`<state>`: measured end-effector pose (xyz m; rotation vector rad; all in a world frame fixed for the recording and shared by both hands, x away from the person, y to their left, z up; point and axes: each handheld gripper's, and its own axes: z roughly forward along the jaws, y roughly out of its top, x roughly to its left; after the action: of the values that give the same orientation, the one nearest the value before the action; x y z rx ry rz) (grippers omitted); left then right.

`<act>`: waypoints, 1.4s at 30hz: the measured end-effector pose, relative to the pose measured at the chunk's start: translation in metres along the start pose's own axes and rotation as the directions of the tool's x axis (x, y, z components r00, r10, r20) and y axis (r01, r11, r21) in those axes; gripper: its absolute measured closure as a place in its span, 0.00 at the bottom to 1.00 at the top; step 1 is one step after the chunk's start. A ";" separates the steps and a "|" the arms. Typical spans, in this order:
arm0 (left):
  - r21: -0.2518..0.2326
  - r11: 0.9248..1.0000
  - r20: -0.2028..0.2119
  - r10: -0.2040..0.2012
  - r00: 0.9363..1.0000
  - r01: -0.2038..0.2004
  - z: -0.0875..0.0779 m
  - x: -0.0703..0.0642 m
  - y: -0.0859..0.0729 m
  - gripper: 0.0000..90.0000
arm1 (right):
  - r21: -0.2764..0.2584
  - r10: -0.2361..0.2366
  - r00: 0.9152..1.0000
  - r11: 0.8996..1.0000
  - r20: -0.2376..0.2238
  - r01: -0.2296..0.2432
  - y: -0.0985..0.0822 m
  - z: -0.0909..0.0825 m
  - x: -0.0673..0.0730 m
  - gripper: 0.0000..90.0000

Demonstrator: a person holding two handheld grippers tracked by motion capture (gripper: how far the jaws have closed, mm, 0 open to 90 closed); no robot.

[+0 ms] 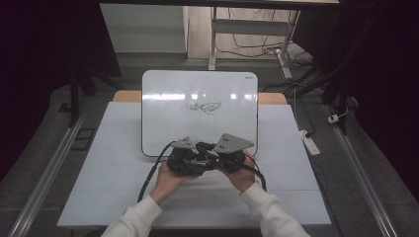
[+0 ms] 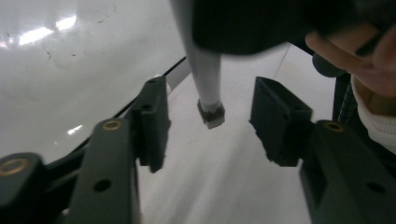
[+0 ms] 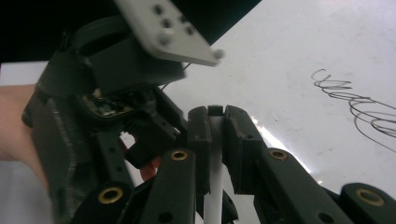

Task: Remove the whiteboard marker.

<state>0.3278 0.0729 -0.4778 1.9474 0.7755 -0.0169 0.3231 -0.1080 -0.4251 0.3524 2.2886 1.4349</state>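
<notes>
Over the white tabletop (image 1: pixel 99 163), at its near middle, the person's left hand (image 1: pixel 165 180) holds the left black two-jaw gripper (image 2: pixel 210 123) with its jaws set wide apart and nothing touching either of them. Between those open jaws — as the left gripper view shows — hangs the end of a slim white marker pen (image 2: pixel 208 88), its small grey squared end pointing down toward the tabletop and clear of both pads. To that gripper's left lies the glossy white rectangular whiteboard (image 1: pixel 197 94) with its thin dark rim, and the gripper sits just at the board's near edge.

Just beside it, almost touching in the high view, the right black two-jaw gripper (image 3: pixel 215 133) is clamped on the same white pen: in the right gripper view the shaft runs up between the two closed pads and its dark end peeps out at their tips. The right hand (image 1: pixel 242 175) grips it from below, a white sleeve (image 1: pixel 269 210) behind. Beyond the right gripper's jaws, farther along the board, sits a looping black scribble (image 3: pixel 359 100) — well apart from the pen.
</notes>
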 end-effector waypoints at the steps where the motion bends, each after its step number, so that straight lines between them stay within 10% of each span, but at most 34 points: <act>1: 0.002 1.000 0.000 -0.001 1.000 0.001 0.001 0.001 0.000 0.58 | 0.004 -0.011 1.000 1.000 0.002 0.011 0.000 0.001 0.002 0.90; 13: 0.001 1.000 0.020 -0.010 1.000 0.010 0.005 0.003 -0.004 0.82 | 0.005 -0.079 0.997 0.997 0.009 0.079 0.003 0.004 0.013 0.90; 38: -0.046 0.998 0.004 -0.034 0.999 0.034 0.006 0.006 -0.010 0.87 | 0.000 -0.057 0.998 0.998 0.003 0.057 0.002 0.006 0.013 0.89; 42: -0.060 0.998 -0.002 -0.017 1.000 0.017 0.003 0.005 -0.010 0.87 | -0.022 -0.029 1.000 0.999 -0.007 0.029 0.003 0.003 0.010 0.72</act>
<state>0.3279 0.0759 -0.4889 1.8846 0.7856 -0.0017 0.3159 -0.0996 -0.4257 0.3064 2.2727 1.4480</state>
